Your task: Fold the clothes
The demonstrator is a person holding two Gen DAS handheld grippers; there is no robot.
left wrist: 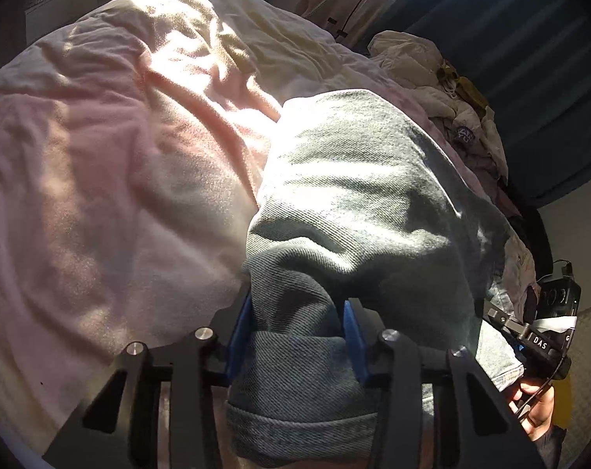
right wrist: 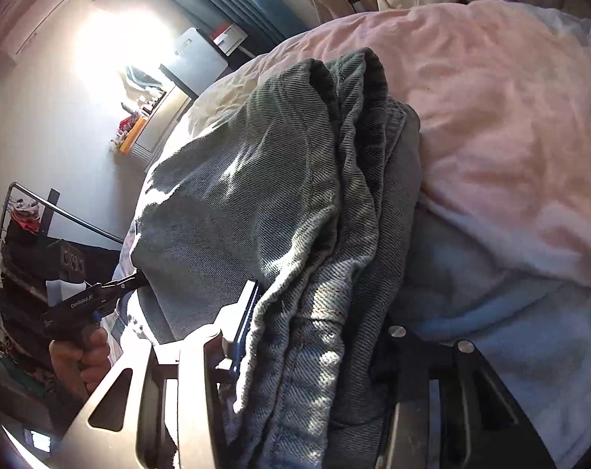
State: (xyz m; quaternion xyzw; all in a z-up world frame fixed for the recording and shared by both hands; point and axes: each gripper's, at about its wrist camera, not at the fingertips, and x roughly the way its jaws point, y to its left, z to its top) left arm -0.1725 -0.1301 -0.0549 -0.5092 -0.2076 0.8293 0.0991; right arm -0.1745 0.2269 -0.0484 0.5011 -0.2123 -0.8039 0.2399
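A pair of grey-blue jeans [left wrist: 358, 195] lies folded in layers on the pink duvet [left wrist: 111, 164] of a bed. My left gripper [left wrist: 297, 336] is shut on one end of the denim, which bulges out between its blue fingers [left wrist: 240, 332]. In the right wrist view the stacked jeans [right wrist: 280, 179] fill the middle. My right gripper [right wrist: 319, 332] is shut on the thick bundle; one blue finger [right wrist: 248, 312] shows and the denim hides the other. Each gripper appears in the other's view: the right gripper [left wrist: 538, 340] and the left gripper [right wrist: 111, 289], each in a person's hand.
A heap of pale clothes [left wrist: 424, 74] lies at the far side of the bed, by a dark blue curtain [left wrist: 530, 58]. A metal clothes rack [right wrist: 25, 230] stands left of the bed. A shelf with small items [right wrist: 139, 129] sits against the sunlit wall.
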